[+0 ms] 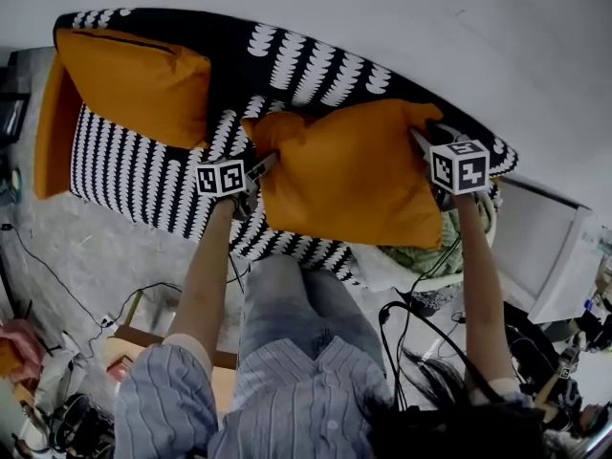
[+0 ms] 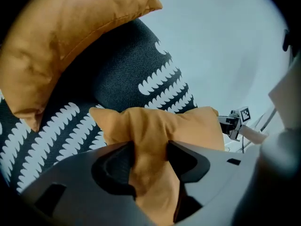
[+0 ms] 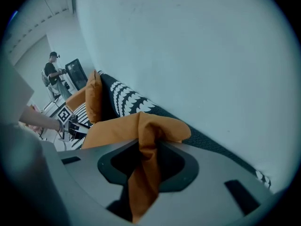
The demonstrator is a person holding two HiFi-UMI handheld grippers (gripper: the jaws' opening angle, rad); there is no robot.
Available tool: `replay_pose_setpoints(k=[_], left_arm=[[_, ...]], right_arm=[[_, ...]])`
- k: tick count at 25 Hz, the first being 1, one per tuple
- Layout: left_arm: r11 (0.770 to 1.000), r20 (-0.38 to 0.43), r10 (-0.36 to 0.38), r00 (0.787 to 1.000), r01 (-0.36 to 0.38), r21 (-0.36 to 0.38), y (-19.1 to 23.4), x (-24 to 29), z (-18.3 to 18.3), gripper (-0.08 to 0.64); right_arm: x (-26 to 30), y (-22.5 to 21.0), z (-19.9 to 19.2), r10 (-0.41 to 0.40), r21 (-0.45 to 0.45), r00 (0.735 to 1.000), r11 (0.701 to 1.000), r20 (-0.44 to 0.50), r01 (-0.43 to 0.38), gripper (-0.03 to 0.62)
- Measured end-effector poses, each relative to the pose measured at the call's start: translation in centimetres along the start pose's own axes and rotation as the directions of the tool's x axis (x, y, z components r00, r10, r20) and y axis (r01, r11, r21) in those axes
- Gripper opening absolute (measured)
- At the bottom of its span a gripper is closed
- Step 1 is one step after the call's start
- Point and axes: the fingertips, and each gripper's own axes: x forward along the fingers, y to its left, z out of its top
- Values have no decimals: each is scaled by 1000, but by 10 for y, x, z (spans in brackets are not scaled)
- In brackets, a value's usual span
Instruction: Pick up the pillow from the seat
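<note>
An orange pillow [image 1: 354, 170] lies on the seat of a black-and-white patterned sofa [image 1: 124, 175]. My left gripper [image 1: 256, 170] is shut on the pillow's left corner; in the left gripper view the orange fabric [image 2: 150, 131] is bunched between the jaws of this gripper [image 2: 150, 154]. My right gripper [image 1: 421, 142] is shut on the pillow's far right corner. In the right gripper view a fold of the pillow [image 3: 141, 126] is pinched in that gripper [image 3: 148, 159]. Each gripper shows in the other's view: the right gripper [image 2: 235, 121] and the left gripper [image 3: 70, 121].
A second orange pillow [image 1: 129, 79] leans against the sofa's far-left back and armrest. A white wall [image 3: 188, 46] runs behind the sofa. Cables [image 1: 411, 323] trail on the floor at the right, beside a white box [image 1: 555, 256]. A person [image 3: 51, 72] stands far off.
</note>
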Motion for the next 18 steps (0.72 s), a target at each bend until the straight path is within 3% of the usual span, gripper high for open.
replay_pose_setpoints(k=[5, 9, 14, 18], left_arm=[[997, 31, 40, 999, -42, 66, -2, -25, -2, 228], [997, 22, 30, 999, -31, 73, -12, -44, -18, 215], [994, 29, 55, 998, -57, 97, -27, -72, -25, 193], [992, 22, 79, 997, -81, 99, -39, -92, -34, 155]], right_arm=[[-18, 18, -1, -8, -28, 1000, 1000, 16, 9, 107], [-33, 35, -10, -36, -45, 999, 998, 28, 37, 104], [-58, 50, -12, -61, 12, 998, 998, 3, 61, 92], [-81, 68, -11, -67, 25, 996, 998, 54, 65, 84]])
